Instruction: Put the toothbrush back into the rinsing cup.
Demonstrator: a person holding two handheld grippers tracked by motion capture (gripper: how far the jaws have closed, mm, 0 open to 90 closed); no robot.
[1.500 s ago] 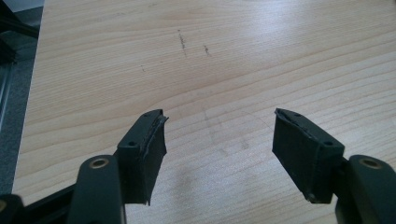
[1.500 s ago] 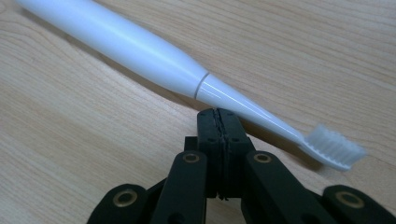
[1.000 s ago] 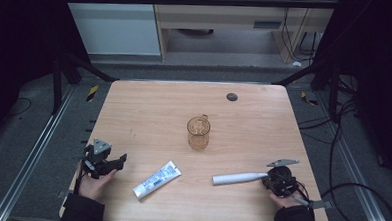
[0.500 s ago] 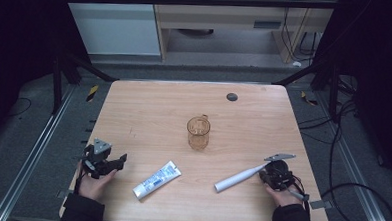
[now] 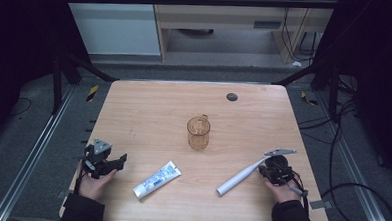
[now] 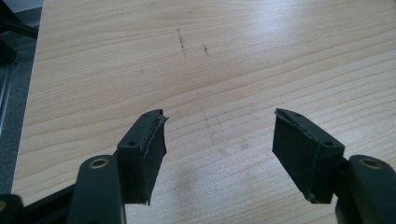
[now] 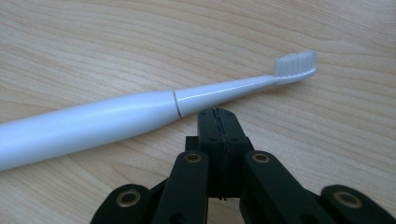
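pale wood tabletop (image 5: 149,113) under dim surroundings. my right gripper (image 7: 218,116) has its jaws pressed together on nothing, their tips just beside the white toothbrush (image 7: 140,112), which lies flat near the front right edge. my left gripper (image 6: 219,140) rests with jaws wide over bare wood. toothpaste tube (image 5: 157,179) and amber cup (image 5: 198,132) sit untouched. i judge nothing is grasped yet; the pickup remains.

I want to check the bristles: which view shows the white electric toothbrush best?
The right gripper view: the white electric toothbrush lies close up, bristles and neck seam sharp. The high view shows it small, as a slanted white stick on the wooden table.
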